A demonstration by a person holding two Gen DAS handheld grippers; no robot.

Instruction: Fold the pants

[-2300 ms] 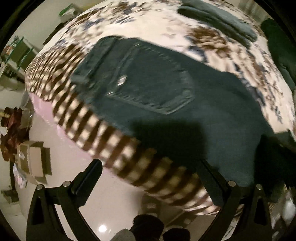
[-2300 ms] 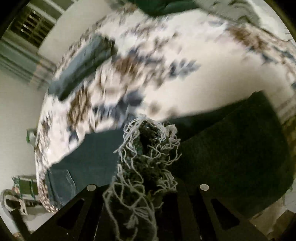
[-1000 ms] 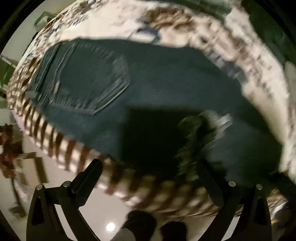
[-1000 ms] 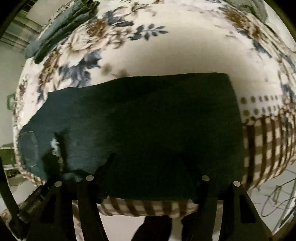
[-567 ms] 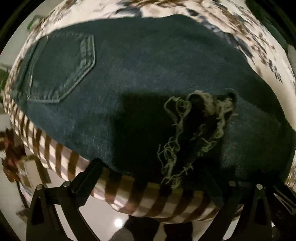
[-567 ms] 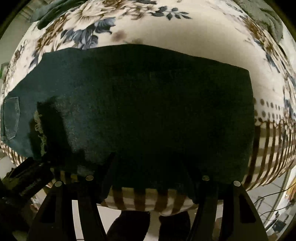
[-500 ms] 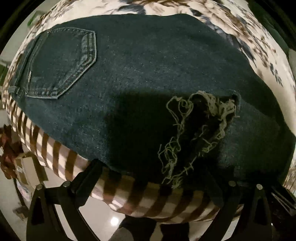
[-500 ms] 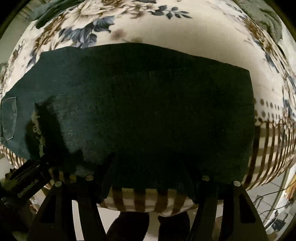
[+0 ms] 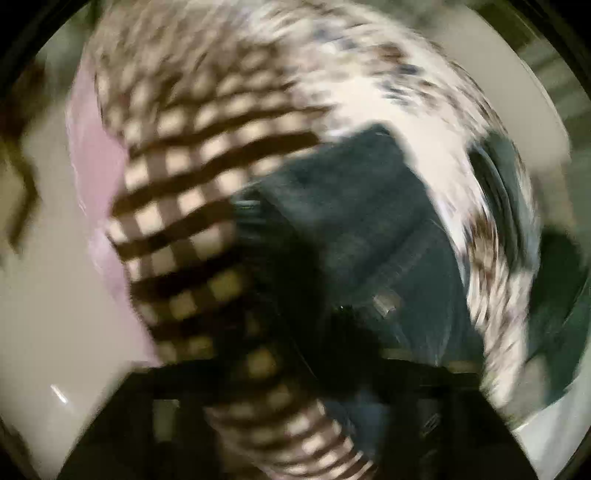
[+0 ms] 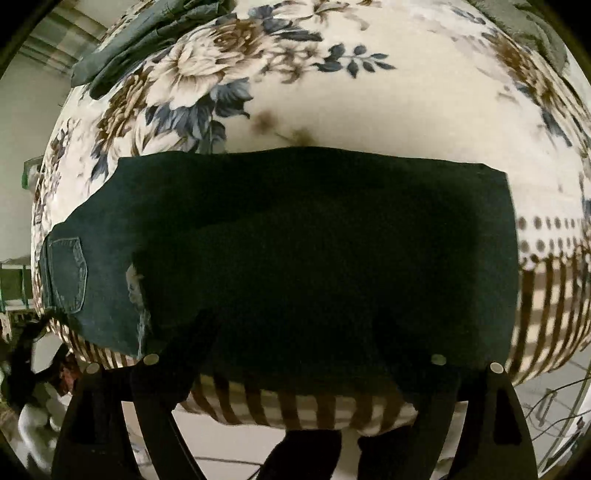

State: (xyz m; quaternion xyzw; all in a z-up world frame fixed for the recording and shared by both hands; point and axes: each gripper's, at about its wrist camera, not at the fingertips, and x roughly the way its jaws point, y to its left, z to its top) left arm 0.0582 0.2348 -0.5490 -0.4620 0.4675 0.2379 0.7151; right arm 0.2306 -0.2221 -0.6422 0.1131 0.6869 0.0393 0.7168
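I see the pants folded flat on the floral bed, just ahead of my right gripper, its jaws wide and empty; left gripper view blurred, I cannot tell its state.

One pants, two other garments.

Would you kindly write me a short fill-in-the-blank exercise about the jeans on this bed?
1. The dark jeans lie on a bedspread printed with ____.
2. In the right wrist view, the back pocket sits at the ____ end of the jeans.
3. The side of the bed below the jeans has a ____ pattern.

Missing words: flowers; left; checked
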